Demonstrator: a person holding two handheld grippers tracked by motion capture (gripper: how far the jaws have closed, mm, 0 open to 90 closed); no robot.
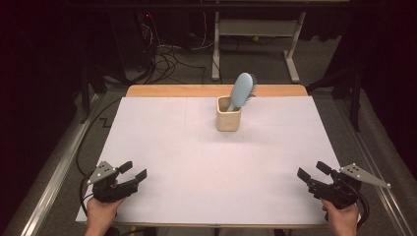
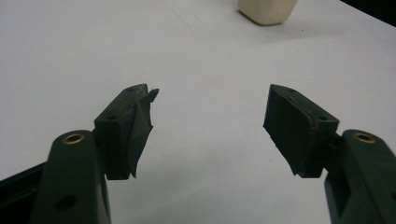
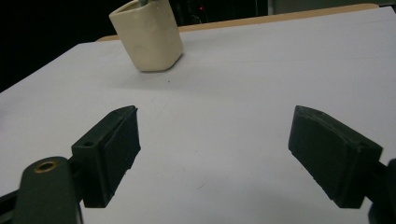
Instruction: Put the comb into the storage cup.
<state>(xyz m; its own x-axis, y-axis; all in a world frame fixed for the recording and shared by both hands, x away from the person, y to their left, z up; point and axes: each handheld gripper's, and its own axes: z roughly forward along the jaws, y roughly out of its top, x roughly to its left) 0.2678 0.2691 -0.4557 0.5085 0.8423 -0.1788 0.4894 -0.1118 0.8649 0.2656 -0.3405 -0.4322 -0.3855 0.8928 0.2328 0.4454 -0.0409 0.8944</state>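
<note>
Upright in the far middle of the table [image 1: 162, 162], a light blue hairbrush [image 1: 241, 90] stands handle-down in a cream, square-sided cup [image 1: 228, 120], its head leaning to the right above the rim, with the bristles facing right. The cup sits on the white sheet that covers the table, a little short of the bare wooden strip along the far edge. In the left gripper view its base [image 2: 267, 11] shows at the top edge; in the right gripper view the cup [image 3: 148, 39] stands ahead and to the left, tilted in the frame.

Well apart from it, at the near left corner, the left gripper [image 1: 134, 170] rests in the person's hand, its jaws spread wide with nothing between them but bare sheet. The right gripper [image 1: 310, 170], at the near right corner, is likewise wide open and holds nothing. Both point inward toward the table's middle.

Beyond the table lie tangled cables [image 1: 162, 59] on the floor.
</note>
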